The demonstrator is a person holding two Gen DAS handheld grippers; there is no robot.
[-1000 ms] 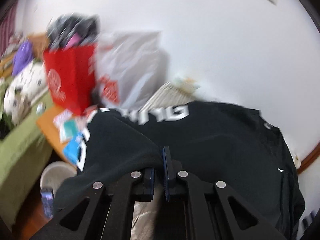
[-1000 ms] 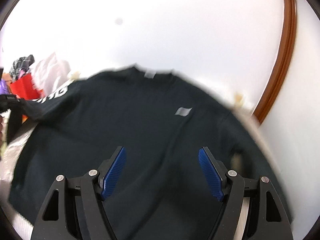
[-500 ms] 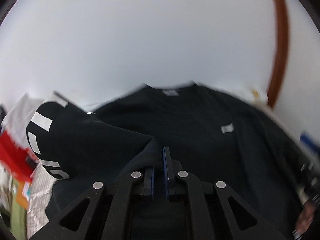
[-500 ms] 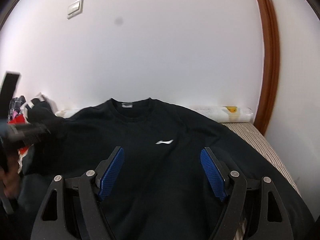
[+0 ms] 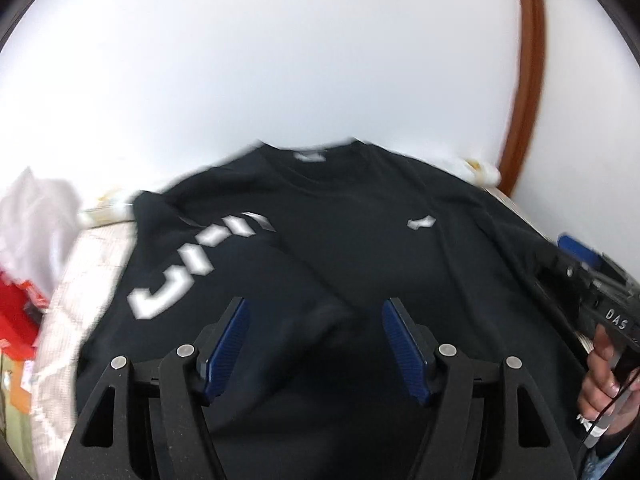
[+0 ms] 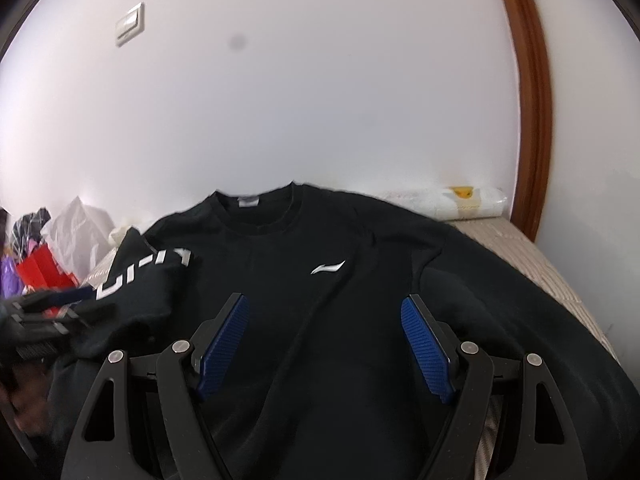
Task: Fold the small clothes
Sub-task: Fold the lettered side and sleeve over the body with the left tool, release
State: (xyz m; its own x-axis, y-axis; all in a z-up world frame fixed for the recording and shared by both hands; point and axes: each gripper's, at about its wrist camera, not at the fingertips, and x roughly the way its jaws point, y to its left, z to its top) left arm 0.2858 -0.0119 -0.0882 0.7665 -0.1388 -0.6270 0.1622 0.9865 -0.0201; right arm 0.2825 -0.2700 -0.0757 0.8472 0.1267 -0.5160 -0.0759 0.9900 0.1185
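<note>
Now left tool [image 5: 314, 336] opening, sleeve [image 5: 224, 276] freed; right tool [image 6: 324, 340] wide, empty. Sleeve may slide off sweatshirt [image 6: 320, 312] toward bed [image 6: 520, 252] left edge.

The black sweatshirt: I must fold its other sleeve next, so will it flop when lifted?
Probably floppy: the black sweatshirt lies limp, and its folded sleeve drapes in soft creases. Likely light, since the fabric looks thin.
</note>
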